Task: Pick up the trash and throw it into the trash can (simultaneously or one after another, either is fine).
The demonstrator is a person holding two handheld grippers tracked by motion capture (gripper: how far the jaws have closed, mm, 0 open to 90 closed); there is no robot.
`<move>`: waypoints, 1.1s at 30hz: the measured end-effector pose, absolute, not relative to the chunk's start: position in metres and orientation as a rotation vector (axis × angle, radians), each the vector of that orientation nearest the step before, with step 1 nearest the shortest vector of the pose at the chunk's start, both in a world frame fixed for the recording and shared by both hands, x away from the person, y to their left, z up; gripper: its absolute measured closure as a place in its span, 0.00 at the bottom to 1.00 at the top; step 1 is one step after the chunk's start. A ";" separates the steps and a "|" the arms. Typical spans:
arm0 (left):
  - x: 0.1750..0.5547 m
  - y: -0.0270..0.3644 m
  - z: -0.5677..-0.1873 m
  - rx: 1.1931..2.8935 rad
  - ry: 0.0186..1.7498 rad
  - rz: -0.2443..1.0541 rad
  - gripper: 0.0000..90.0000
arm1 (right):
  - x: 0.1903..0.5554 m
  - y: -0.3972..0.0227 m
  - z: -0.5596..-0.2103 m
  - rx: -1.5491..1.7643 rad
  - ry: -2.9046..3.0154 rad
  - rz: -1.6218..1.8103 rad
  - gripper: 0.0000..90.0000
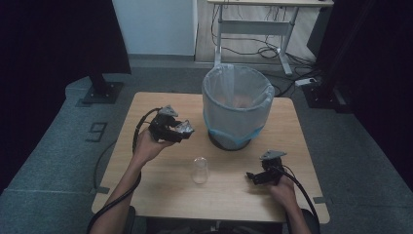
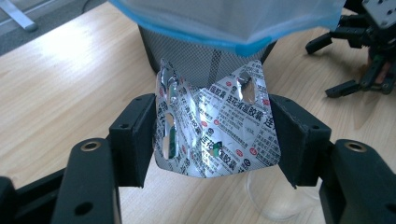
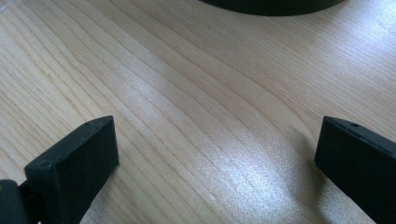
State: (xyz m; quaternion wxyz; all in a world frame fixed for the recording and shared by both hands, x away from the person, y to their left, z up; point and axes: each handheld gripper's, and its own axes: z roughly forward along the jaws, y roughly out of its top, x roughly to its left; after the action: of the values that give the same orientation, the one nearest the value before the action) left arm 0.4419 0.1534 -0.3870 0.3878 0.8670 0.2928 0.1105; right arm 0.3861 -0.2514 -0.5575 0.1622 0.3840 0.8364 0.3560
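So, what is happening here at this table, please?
A person works with a gripper in each hand. The left gripper is shut on a silver pill sheet, bent between its jaws, and holds it above the table close to the lined waste bin. The right gripper is open with nothing in it, low over the wood. A clear plastic cup stands between the two hands.

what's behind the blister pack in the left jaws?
Behind the blister pack stands the mesh bin, its blue-edged liner folded over the rim. The pack covers the bin's base. A clear cup lies below it.
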 end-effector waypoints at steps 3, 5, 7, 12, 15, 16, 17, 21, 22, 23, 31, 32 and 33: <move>0.445 0.153 -0.379 2.201 0.741 0.271 0.40 | 0.386 -0.251 -0.557 1.096 2.387 1.015 0.00; 0.447 0.153 -0.373 2.197 0.741 0.273 0.40 | 0.386 -0.251 -0.557 1.096 2.387 1.015 0.00; 0.448 0.152 -0.367 2.194 0.738 0.273 0.40 | 0.386 -0.251 -0.557 1.096 2.386 1.014 0.00; 0.452 0.151 -0.351 2.180 0.726 0.259 0.40 | 0.386 -0.252 -0.557 1.095 2.389 1.012 0.00; 0.454 0.151 -0.342 2.171 0.722 0.244 0.40 | 0.386 -0.252 -0.557 1.096 2.389 1.012 0.00; 0.455 0.151 -0.339 2.170 0.723 0.243 0.40 | 0.386 -0.252 -0.557 1.096 2.389 1.012 0.00; 0.455 0.151 -0.335 2.167 0.723 0.243 0.40 | 0.386 -0.252 -0.557 1.096 2.389 1.012 0.00; 0.458 0.151 -0.323 2.159 0.720 0.246 0.40 | 0.386 -0.252 -0.557 1.097 2.389 1.012 0.00; 0.458 0.150 -0.319 2.157 0.720 0.247 0.40 | 0.386 -0.252 -0.557 1.096 2.390 1.012 0.00; 0.459 0.150 -0.316 2.157 0.718 0.248 0.40 | 0.386 -0.252 -0.557 1.096 2.389 1.012 0.00; 0.464 0.145 -0.295 2.158 0.704 0.254 0.40 | 0.386 -0.252 -0.557 1.097 2.391 1.009 0.00; 0.465 0.144 -0.292 2.158 0.702 0.256 0.40 | 0.386 -0.252 -0.557 1.095 2.390 1.010 0.00; 0.465 0.142 -0.289 2.157 0.698 0.255 0.40 | 0.386 -0.252 -0.557 1.097 2.388 1.011 0.00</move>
State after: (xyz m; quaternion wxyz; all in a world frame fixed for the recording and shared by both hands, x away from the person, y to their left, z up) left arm 0.4654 0.1422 -0.2885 0.4170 0.8593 0.2782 0.1017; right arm 0.3861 -0.2516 -0.5572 0.1621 0.3843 0.8370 0.3544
